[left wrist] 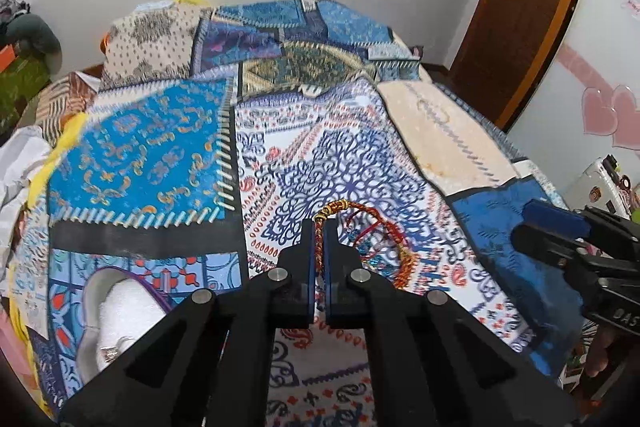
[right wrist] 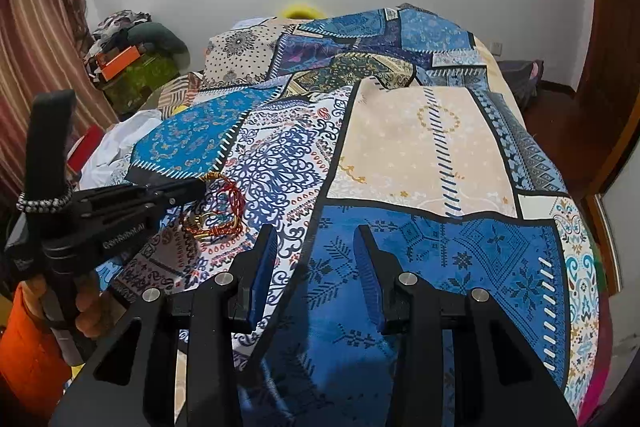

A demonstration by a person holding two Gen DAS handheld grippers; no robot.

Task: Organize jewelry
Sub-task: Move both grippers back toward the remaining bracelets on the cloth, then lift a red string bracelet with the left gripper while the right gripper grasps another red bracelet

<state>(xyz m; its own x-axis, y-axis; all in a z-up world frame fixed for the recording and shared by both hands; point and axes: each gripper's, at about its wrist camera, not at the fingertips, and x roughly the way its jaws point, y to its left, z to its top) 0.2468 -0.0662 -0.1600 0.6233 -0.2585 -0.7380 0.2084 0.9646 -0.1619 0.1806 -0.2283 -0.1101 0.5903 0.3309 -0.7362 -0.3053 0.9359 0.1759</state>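
Observation:
My left gripper [left wrist: 319, 227] is shut on a red and gold braided bracelet [left wrist: 384, 227], which loops out past the fingertips over the patterned bed cover. The bracelet also shows in the right wrist view [right wrist: 216, 203], held at the tip of the left gripper [right wrist: 200, 187]. A jewelry box with a white foam inside [left wrist: 120, 311] lies open at the lower left, with a small silver piece [left wrist: 110, 349] on the foam. My right gripper [right wrist: 316, 239] is open and empty over the blue patch of the cover; it shows at the right of the left wrist view [left wrist: 532, 227].
The patchwork bed cover [right wrist: 420, 147] fills both views. A white bag [right wrist: 120, 143] and clutter lie at the bed's left side. A beaded bracelet [right wrist: 44, 205] is wrapped round the left gripper's handle. A wooden door [left wrist: 520, 7] stands at the right.

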